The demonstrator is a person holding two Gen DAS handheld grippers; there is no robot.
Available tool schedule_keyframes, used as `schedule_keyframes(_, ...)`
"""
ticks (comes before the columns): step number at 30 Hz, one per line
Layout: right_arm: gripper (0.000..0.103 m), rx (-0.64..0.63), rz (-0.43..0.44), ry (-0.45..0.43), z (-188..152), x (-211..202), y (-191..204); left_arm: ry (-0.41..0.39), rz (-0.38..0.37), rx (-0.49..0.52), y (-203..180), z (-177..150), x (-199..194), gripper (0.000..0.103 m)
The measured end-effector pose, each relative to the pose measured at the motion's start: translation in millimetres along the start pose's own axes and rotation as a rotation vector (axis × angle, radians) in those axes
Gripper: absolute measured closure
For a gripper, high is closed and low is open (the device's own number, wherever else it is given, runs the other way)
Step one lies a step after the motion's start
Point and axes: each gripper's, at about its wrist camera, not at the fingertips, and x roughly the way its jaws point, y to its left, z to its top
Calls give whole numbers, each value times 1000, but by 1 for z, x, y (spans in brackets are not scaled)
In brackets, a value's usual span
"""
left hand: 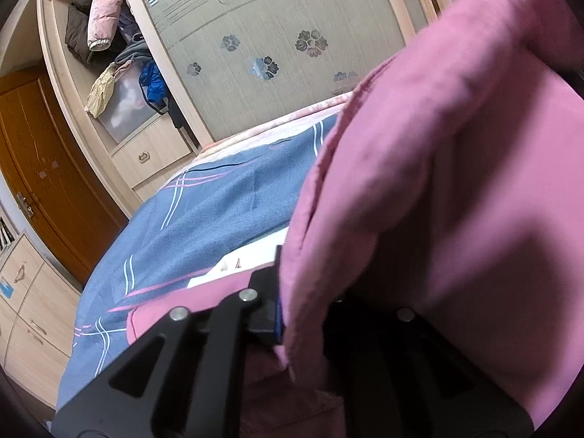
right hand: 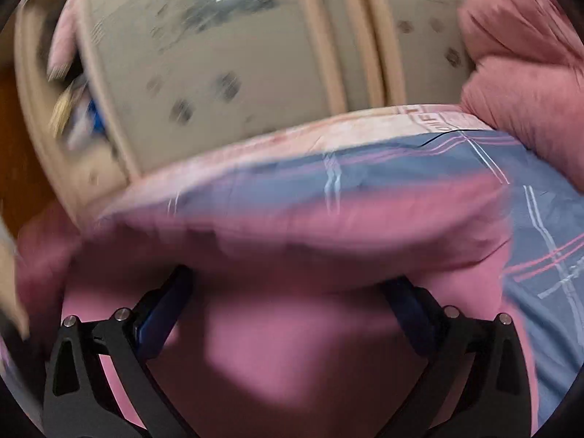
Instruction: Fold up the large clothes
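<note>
A large pink garment hangs lifted over the blue plaid bed cover and fills the right half of the left wrist view. My left gripper is shut on its edge; one black finger shows, the other is hidden under the cloth. A white patch lies just beyond that finger. In the blurred right wrist view, my right gripper stands wide open. The pink garment lies in a fold across its fingertips and beneath them, and the pads are not pressing on it.
A wardrobe with a flowered sliding door stands behind the bed, its open shelf stuffed with clothes. A brown room door and pale drawers are at the left. A pink bundle lies at the bed's far right.
</note>
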Motion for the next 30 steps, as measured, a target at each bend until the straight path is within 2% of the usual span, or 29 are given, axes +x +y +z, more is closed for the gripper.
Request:
schedule_keyframes(1, 1, 42, -20, -3, 7, 9, -7, -3, 5, 2, -1, 0, 0, 96)
schedule_keyframes(3, 1, 119, -17, 68, 11, 40, -21, -17, 14, -4, -1, 0, -2, 94)
schedule_keyframes(4, 1, 128, -29, 130, 4, 58, -25, -26, 11, -11, -1, -1, -3, 94)
schedule_keyframes(6, 1, 125, -35, 144, -5, 69, -27, -62, -17, -32, 4, 0, -10, 92)
schedule_keyframes(8, 1, 113, -55, 138, -6, 75, -27, -114, -102, -85, 22, 4, -26, 73)
schedule_keyframes(9, 1, 112, -58, 146, -6, 78, -28, -152, -135, -112, 36, 8, -38, 42)
schedule_keyframes(10, 1, 118, -56, 152, -6, 79, -30, -187, -143, -125, 47, 11, -49, 17)
schedule_keyframes(12, 1, 131, -41, 157, -6, 85, -33, -281, -123, -144, 83, 24, -81, 8)
schedule_keyframes(13, 1, 135, -37, 156, -7, 85, -32, -291, -121, -157, 93, 28, -89, 4)
schedule_keyframes(15, 1, 147, -27, 149, -9, 84, -33, -324, -100, -192, 115, 40, -116, 2)
schedule_keyframes(16, 1, 153, -20, 147, -12, 82, -34, -363, -69, -178, 115, 45, -134, 2)
schedule_keyframes(17, 1, 165, -9, 144, -14, 80, -38, -410, -49, -123, 105, 48, -154, 2)
schedule_keyframes(19, 1, 193, 20, 137, -16, 78, -45, -530, 63, -1, 72, 47, -190, 2)
schedule_keyframes(20, 1, 221, 47, 129, -17, 76, -50, -567, 105, -6, 61, 48, -202, 2)
schedule_keyframes(21, 1, 237, 65, 123, -17, 76, -52, -596, 121, -48, 57, 47, -213, 2)
schedule_keyframes(24, 1, 300, 132, 89, -18, 71, -63, -580, 107, -288, 57, 44, -235, 2)
schedule_keyframes(25, 1, 314, 153, 75, -19, 69, -66, -633, 27, -337, 53, 37, -245, 2)
schedule_keyframes(26, 1, 333, 183, 51, -20, 66, -69, -661, -32, -281, 41, 34, -249, 2)
schedule_keyframes(27, 1, 352, 216, 24, -21, 61, -72, -652, -52, -188, 24, 35, -246, 2)
schedule_keyframes(28, 1, 366, 239, 5, -21, 58, -74, -586, -95, -4, -8, 39, -233, 2)
schedule_keyframes(30, 1, 401, 284, -34, -23, 53, -80, -422, -179, 248, -62, 35, -190, 2)
